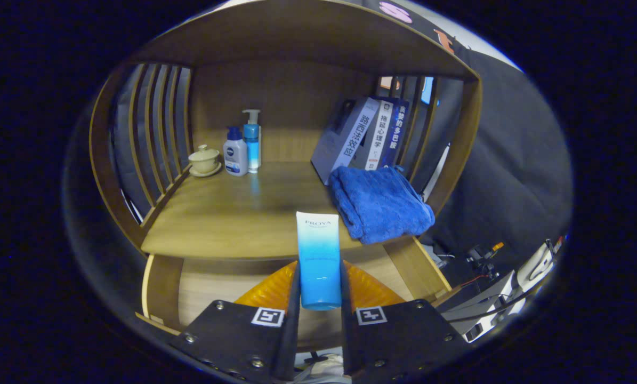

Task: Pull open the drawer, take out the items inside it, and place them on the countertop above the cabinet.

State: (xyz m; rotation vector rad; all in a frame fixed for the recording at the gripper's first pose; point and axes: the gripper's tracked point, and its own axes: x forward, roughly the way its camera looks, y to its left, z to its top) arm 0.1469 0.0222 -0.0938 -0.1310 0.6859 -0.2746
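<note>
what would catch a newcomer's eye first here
The blue tube, upright and clamped between the fingers of the gripper, just before the countertop. Beyond it to the right, a folded blue towel lies at the countertop's edge, with leaning books behind it.

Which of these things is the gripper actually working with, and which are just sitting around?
Part of the job:
gripper, shut on the blue tube
open drawer
countertop

Just lying about:
folded blue towel
leaning books
two bottles
lidded cup
</note>
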